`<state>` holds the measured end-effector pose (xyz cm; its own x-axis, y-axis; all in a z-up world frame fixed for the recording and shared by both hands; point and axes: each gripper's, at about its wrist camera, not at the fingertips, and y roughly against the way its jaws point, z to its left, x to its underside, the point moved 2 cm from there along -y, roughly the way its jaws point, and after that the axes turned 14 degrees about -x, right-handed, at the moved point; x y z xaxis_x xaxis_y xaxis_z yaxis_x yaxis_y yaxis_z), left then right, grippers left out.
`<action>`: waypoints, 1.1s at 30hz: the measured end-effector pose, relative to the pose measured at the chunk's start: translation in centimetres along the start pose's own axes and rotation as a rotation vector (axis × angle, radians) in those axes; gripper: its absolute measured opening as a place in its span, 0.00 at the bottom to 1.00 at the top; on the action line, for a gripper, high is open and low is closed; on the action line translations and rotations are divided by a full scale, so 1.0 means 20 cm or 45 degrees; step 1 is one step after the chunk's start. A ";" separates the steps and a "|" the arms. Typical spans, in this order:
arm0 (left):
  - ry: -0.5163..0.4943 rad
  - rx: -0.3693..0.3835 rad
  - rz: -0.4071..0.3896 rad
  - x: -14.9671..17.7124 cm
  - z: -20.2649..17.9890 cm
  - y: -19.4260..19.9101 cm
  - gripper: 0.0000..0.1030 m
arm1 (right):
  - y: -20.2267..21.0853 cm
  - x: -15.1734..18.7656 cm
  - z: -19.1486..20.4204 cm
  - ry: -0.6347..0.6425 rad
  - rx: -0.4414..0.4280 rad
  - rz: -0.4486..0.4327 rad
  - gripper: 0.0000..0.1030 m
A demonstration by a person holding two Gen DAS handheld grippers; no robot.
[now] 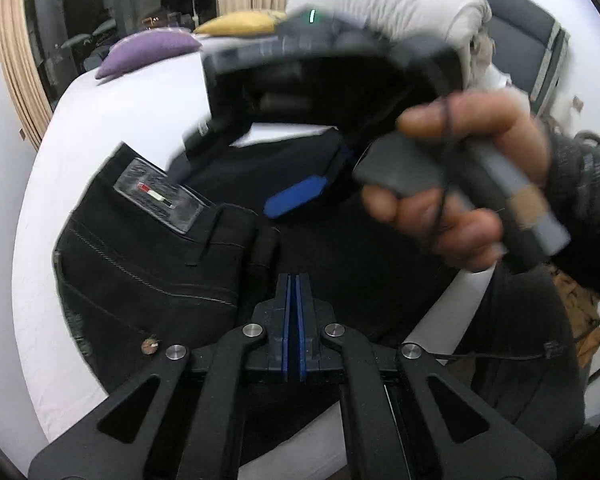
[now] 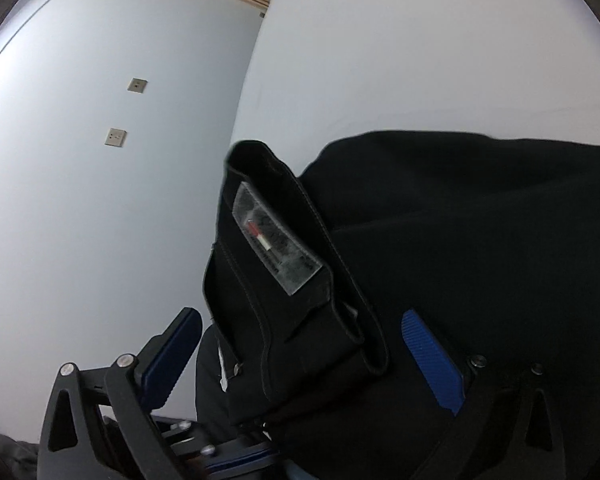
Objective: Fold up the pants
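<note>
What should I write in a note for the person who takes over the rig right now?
Left gripper: jaws shut, empty, over the pants.
Right gripper: jaws wide open, waistband between them but not gripped.
Pants: black, on the white bed, waistband patch facing up, fabric already doubled over near the waist.
Done: at least one fold seems laid.
Left: check the layers, grip again if another fold is needed, then smooth flat.

Your pants point(image 1: 148, 272) are matt black cloth with pale stitching and a glossy grey patch point(image 1: 160, 196), lying on smooth white bed point(image 1: 112, 120) fabric, while your right gripper point(image 2: 300, 360) wears ribbed blue pads point(image 2: 432, 360).
</note>
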<state>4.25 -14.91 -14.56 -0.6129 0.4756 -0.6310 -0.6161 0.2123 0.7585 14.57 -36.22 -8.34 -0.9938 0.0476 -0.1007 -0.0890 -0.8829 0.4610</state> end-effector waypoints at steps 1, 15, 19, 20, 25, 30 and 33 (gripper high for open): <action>0.027 0.006 -0.026 0.02 0.04 0.05 0.01 | -0.02 -0.01 0.01 0.019 -0.005 0.019 1.00; 0.519 -0.056 0.055 0.11 0.59 -0.02 0.02 | -0.29 -0.06 0.01 0.032 0.043 0.120 0.20; 0.520 -0.030 0.039 0.08 0.57 -0.04 0.02 | -0.11 0.05 0.08 0.018 -0.007 -0.027 0.15; 0.510 -0.023 0.033 0.06 0.55 -0.05 0.02 | -0.07 0.07 0.09 0.003 -0.016 -0.067 0.15; 0.443 0.014 0.047 -0.03 0.51 -0.06 0.02 | 0.21 0.20 0.10 -0.042 -0.044 -0.248 0.14; 0.313 0.064 0.076 -0.12 0.32 -0.14 0.02 | 0.43 0.30 0.02 -0.136 -0.038 -0.392 0.13; 0.269 0.107 0.166 -0.12 0.21 -0.27 0.02 | 0.50 0.37 -0.14 -0.233 0.015 -0.420 0.13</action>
<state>11.15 -13.63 -16.44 -0.7795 0.3168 -0.5404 -0.4872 0.2355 0.8409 6.54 -46.00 -6.96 -0.9071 0.4118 -0.0868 -0.4058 -0.8010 0.4401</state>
